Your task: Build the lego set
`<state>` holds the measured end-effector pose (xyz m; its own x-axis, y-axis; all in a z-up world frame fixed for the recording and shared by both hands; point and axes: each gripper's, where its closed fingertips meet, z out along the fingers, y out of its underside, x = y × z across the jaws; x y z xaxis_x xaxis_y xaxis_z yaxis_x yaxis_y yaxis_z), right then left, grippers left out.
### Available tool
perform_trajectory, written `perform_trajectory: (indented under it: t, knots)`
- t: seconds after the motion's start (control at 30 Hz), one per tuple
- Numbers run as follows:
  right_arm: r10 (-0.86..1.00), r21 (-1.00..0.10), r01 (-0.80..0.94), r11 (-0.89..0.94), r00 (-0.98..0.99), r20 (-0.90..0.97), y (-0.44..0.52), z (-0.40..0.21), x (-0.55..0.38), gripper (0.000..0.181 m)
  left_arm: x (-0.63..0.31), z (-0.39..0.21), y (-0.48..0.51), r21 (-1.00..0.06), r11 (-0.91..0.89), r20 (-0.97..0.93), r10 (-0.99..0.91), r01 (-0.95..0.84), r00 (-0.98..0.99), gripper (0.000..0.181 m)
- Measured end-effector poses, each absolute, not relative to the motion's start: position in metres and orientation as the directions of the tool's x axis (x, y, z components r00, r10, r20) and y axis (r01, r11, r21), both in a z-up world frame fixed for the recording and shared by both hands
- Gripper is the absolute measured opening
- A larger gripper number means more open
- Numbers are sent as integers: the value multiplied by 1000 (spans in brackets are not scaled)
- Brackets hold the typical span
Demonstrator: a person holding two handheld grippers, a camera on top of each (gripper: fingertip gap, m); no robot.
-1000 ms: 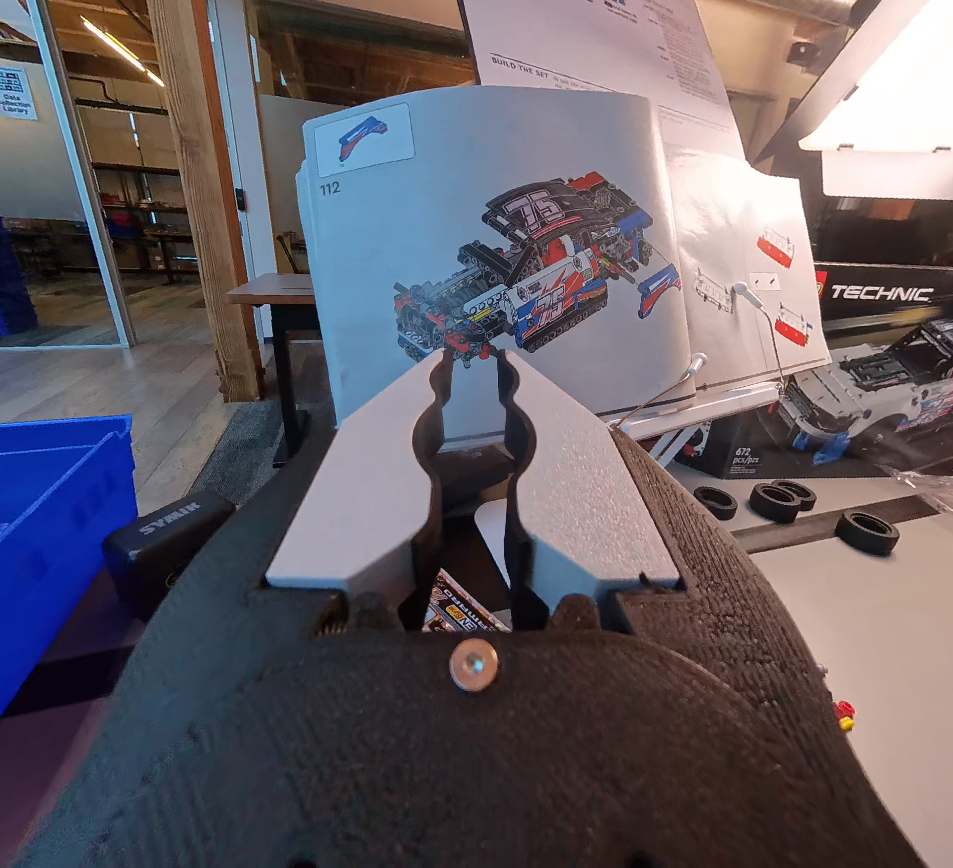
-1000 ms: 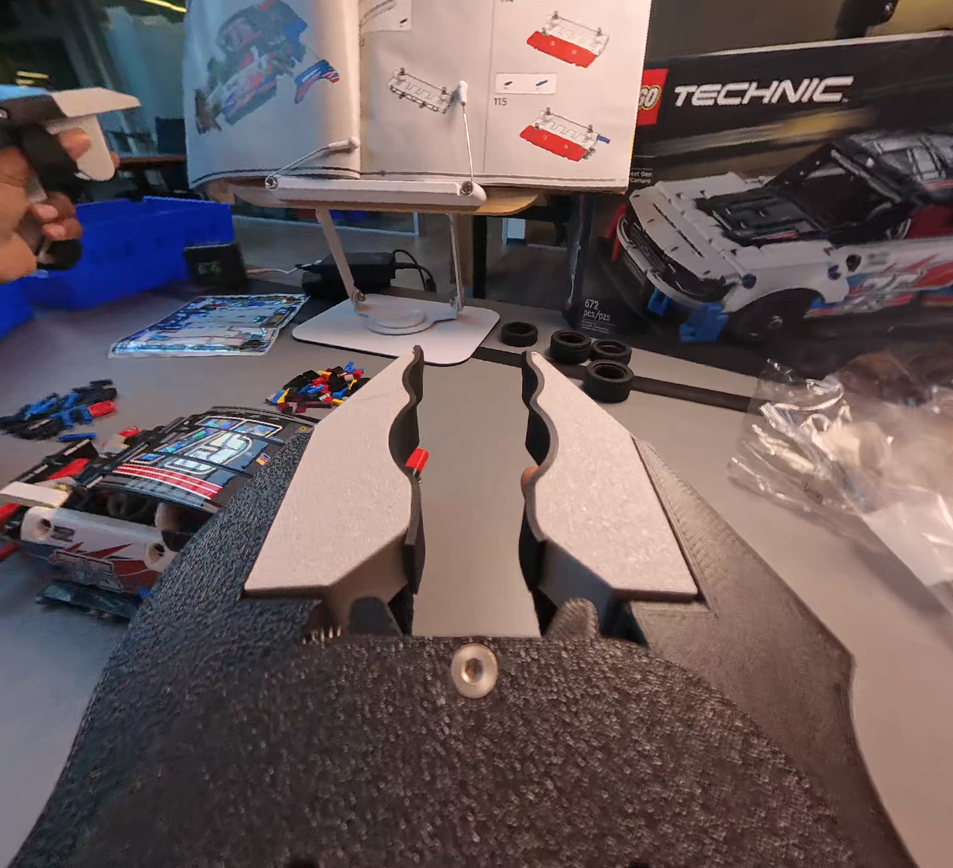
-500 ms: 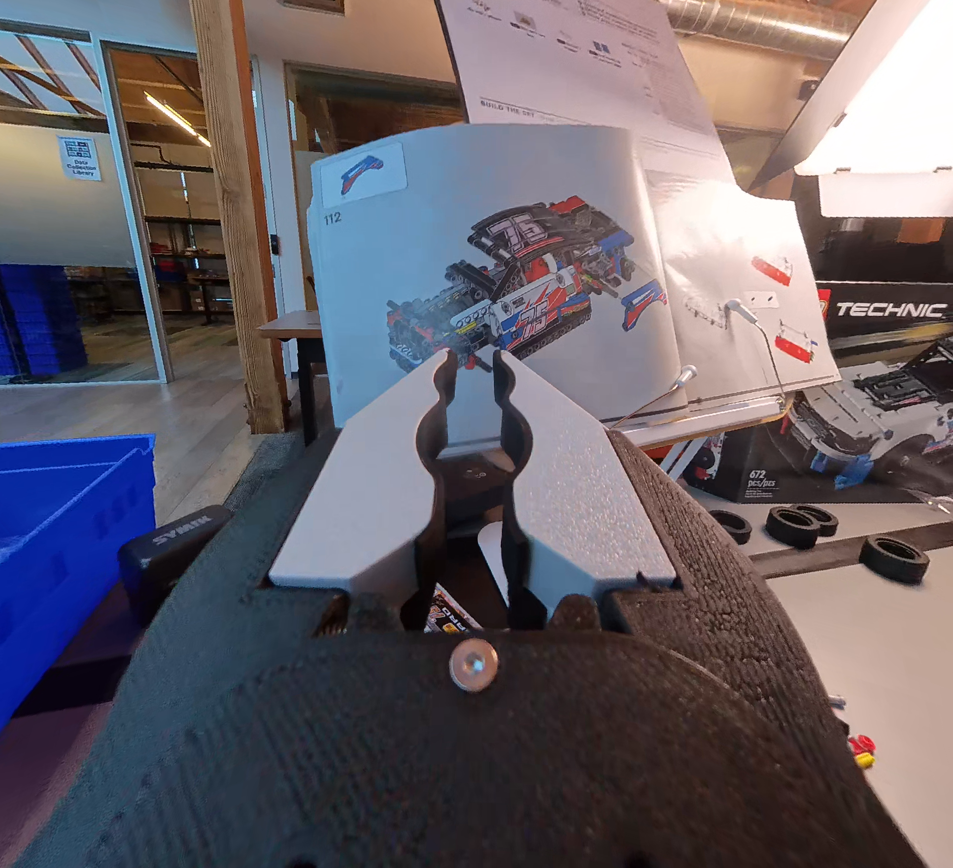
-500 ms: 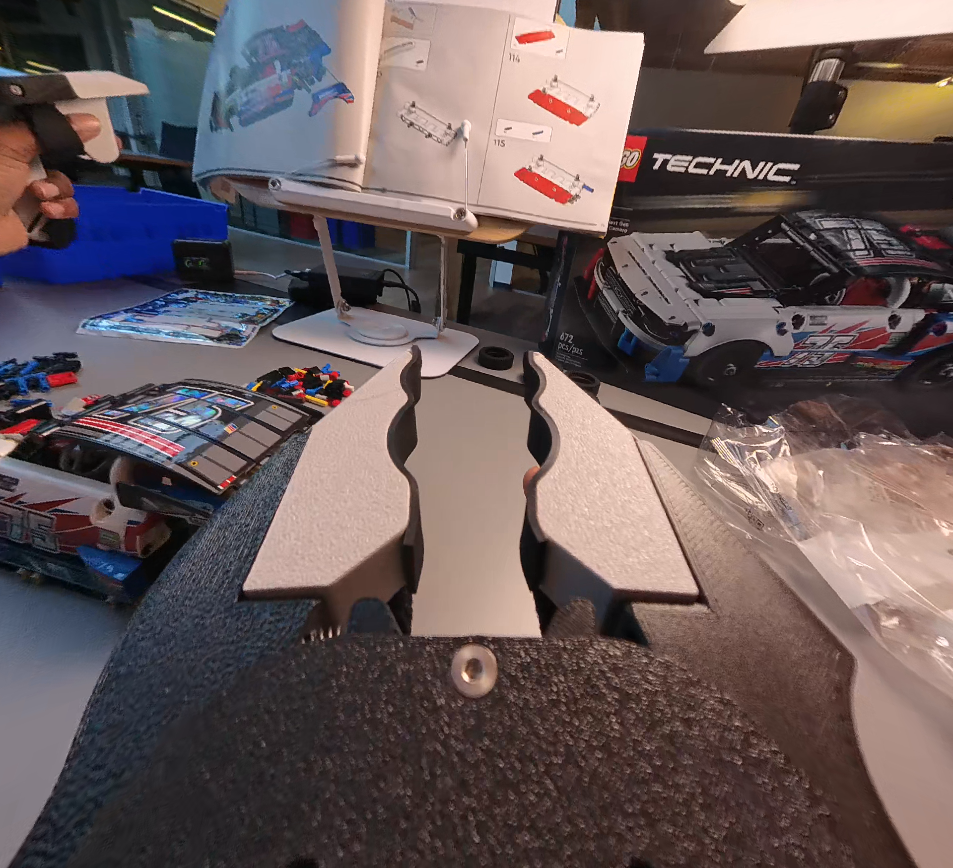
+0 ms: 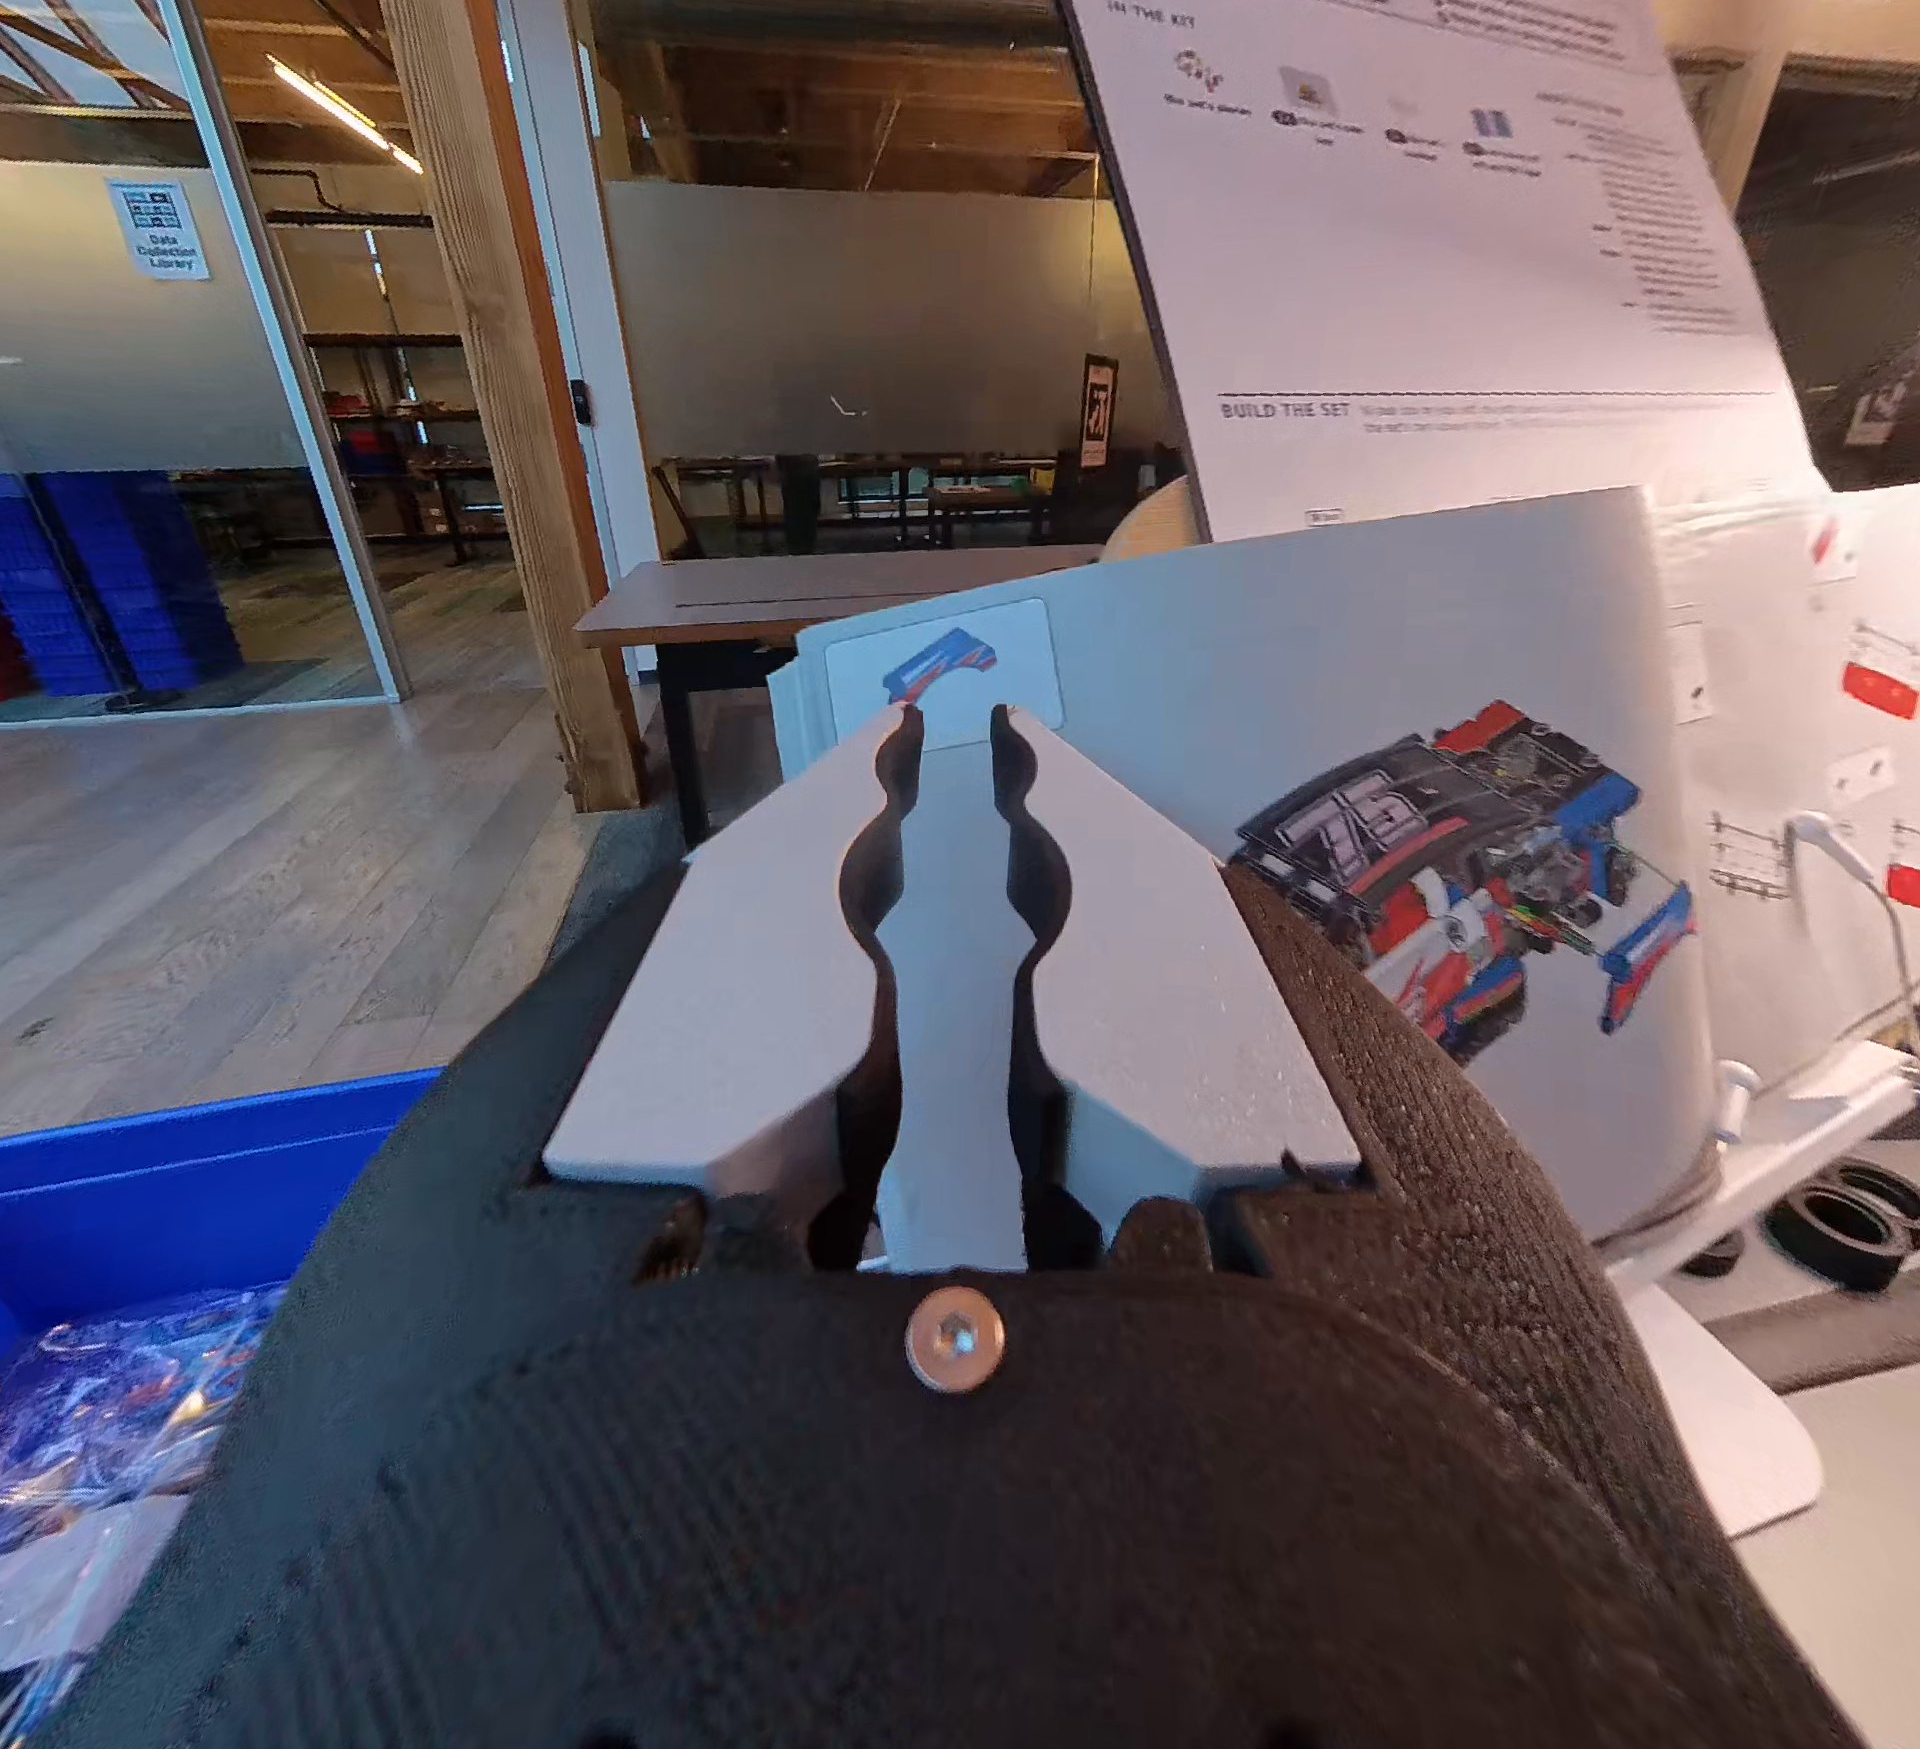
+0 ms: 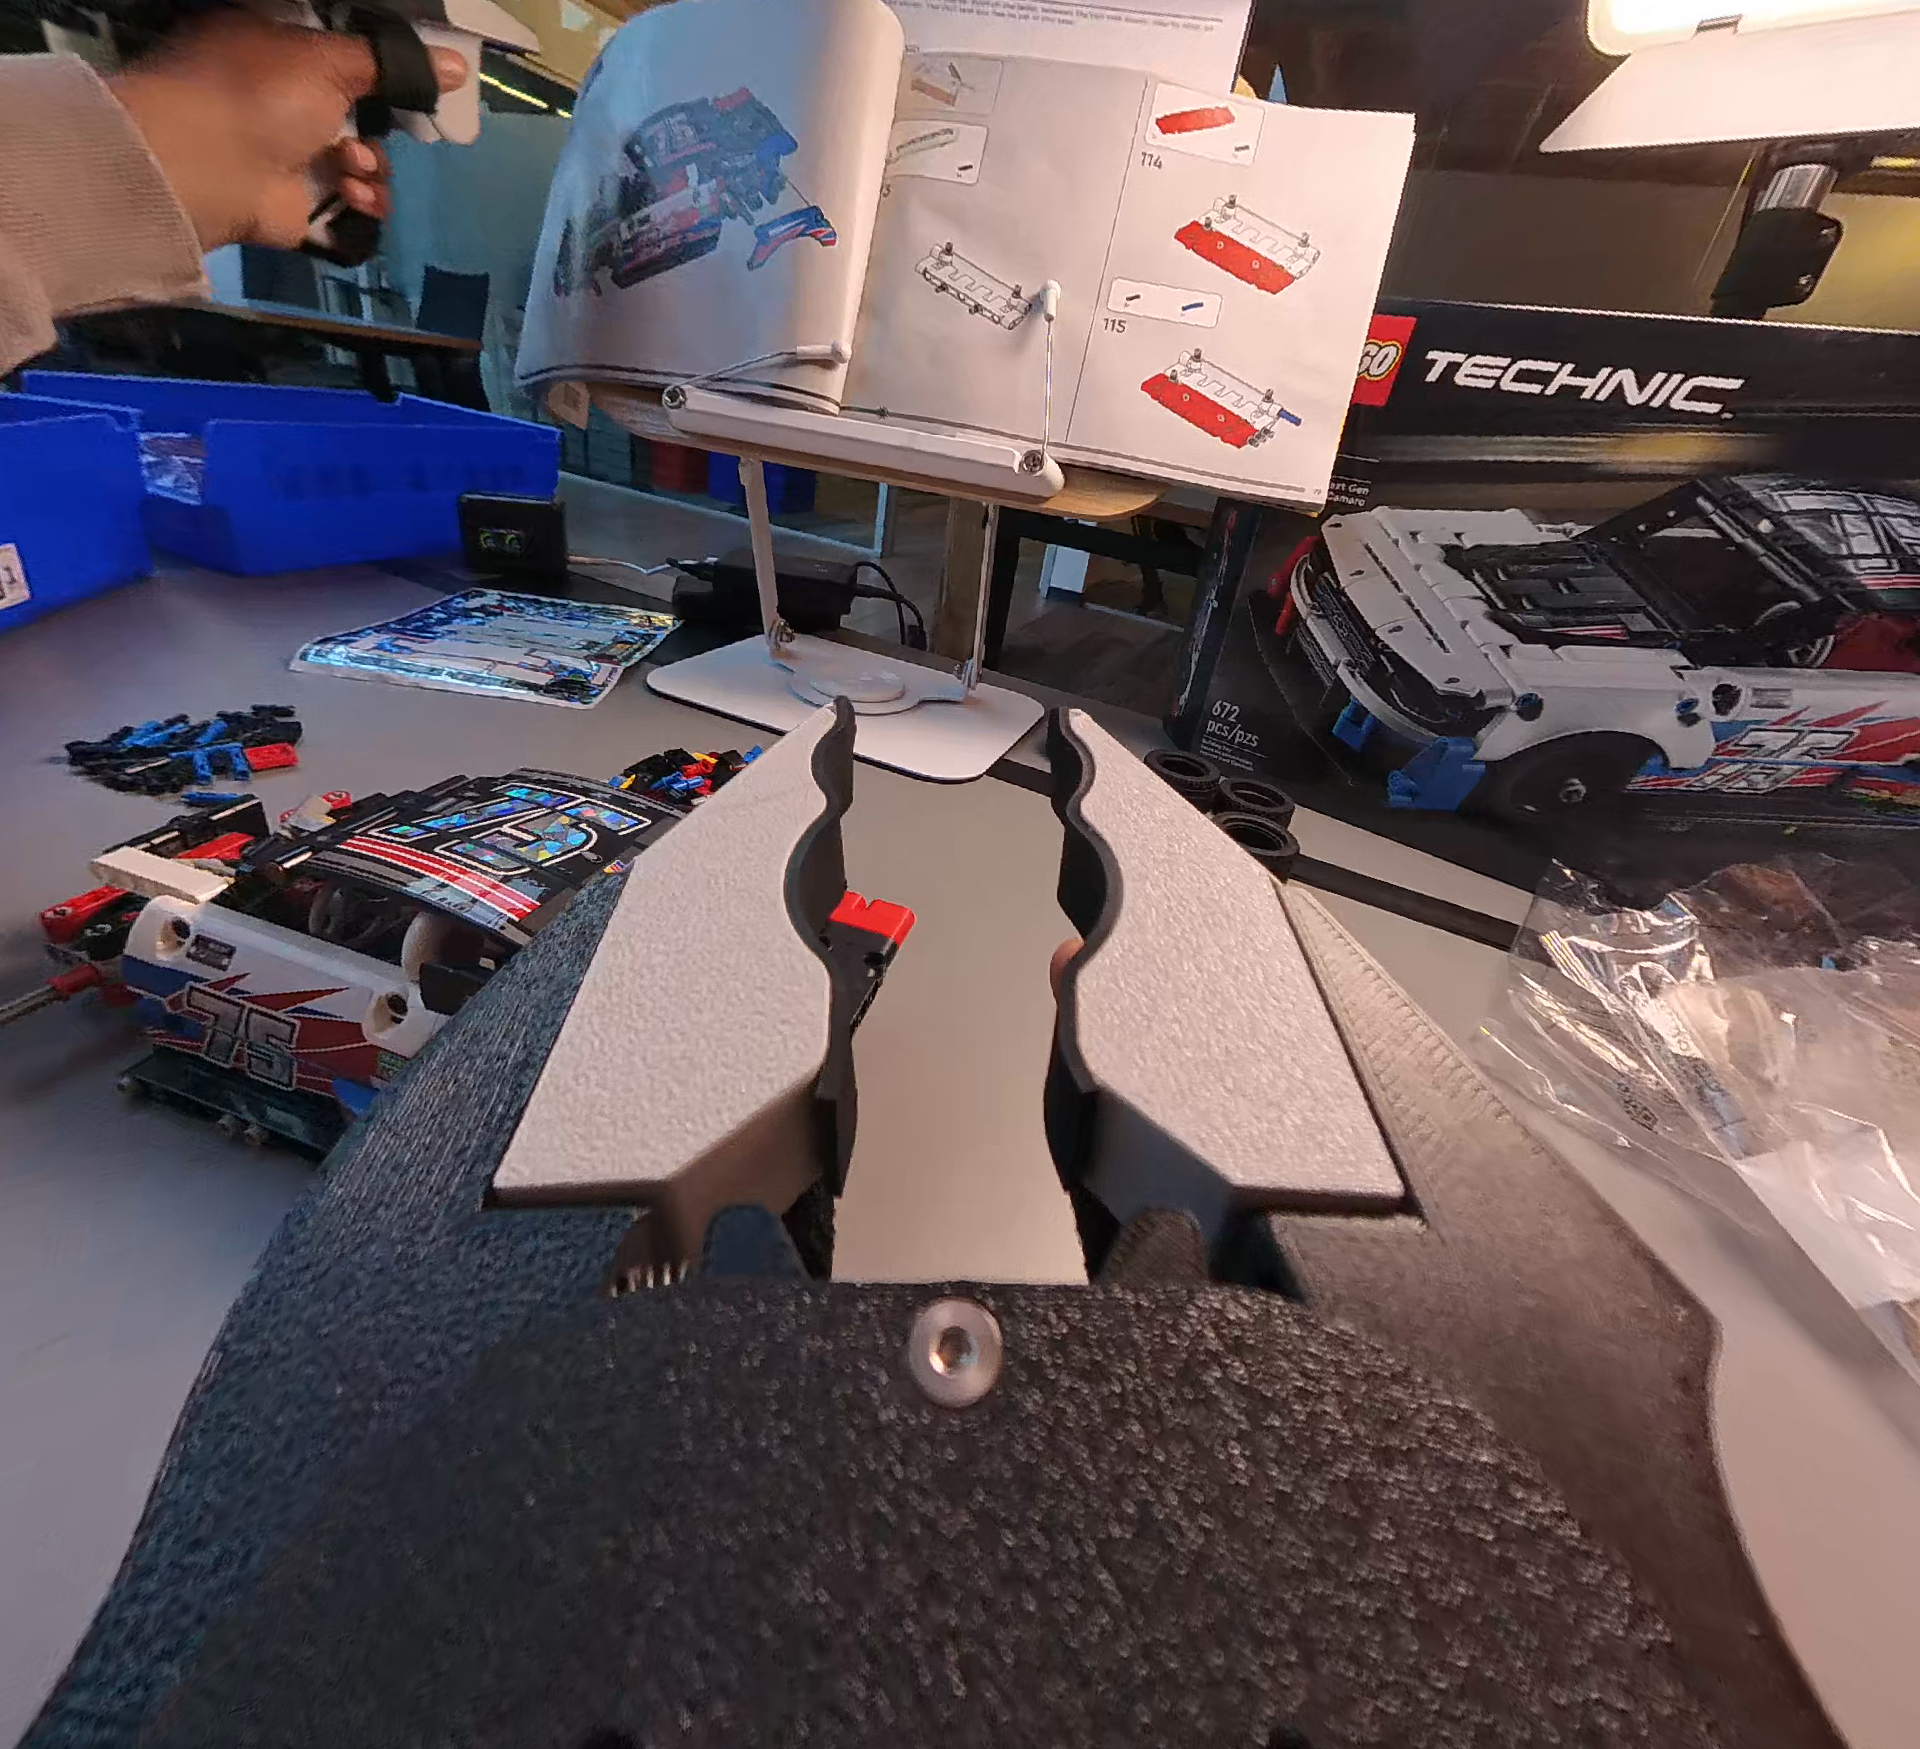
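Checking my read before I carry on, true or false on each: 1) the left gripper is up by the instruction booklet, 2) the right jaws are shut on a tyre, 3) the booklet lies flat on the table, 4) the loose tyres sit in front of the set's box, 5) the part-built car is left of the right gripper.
1) True. The left gripper is raised at the instruction booklet's left page, jaws slightly apart, holding nothing.
2) False. The right gripper is open; no tyre between the jaws.
3) False. The booklet is propped open on a white stand.
4) True. The loose tyres lie on the table before the box.
5) True. The part-built car lies to its left.
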<state>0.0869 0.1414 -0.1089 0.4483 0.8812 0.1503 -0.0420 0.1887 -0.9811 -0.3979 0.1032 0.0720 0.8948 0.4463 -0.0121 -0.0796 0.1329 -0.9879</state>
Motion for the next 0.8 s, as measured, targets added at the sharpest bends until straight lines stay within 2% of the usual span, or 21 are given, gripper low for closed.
perform_trajectory:
  t: [0.23,0.37,0.57,0.7,0.77,0.8]
  knots:
    - [873,-974,-25,225,449,190,135,-106,87,34,-383,73,103,-990,132,19,438,-43,899,12]
    - [883,-973,-33,227,428,192,129,-105,85,33,-309,69,84,-981,195,60,290,3,955,13]
    - [886,-972,-12,233,416,207,124,-107,82,31,-225,49,26,-992,107,-58,72,-66,996,17]
    - [874,-962,-16,273,422,241,122,-97,86,30,-259,36,-48,-977,-116,-194,105,-182,975,18]
    - [877,-962,-16,272,415,241,121,-95,87,29,-307,12,-89,-918,-343,-268,164,-200,949,17]
    - [875,-961,-9,276,417,247,122,-95,87,29,-335,-9,-112,-856,-484,-298,179,-180,938,16]
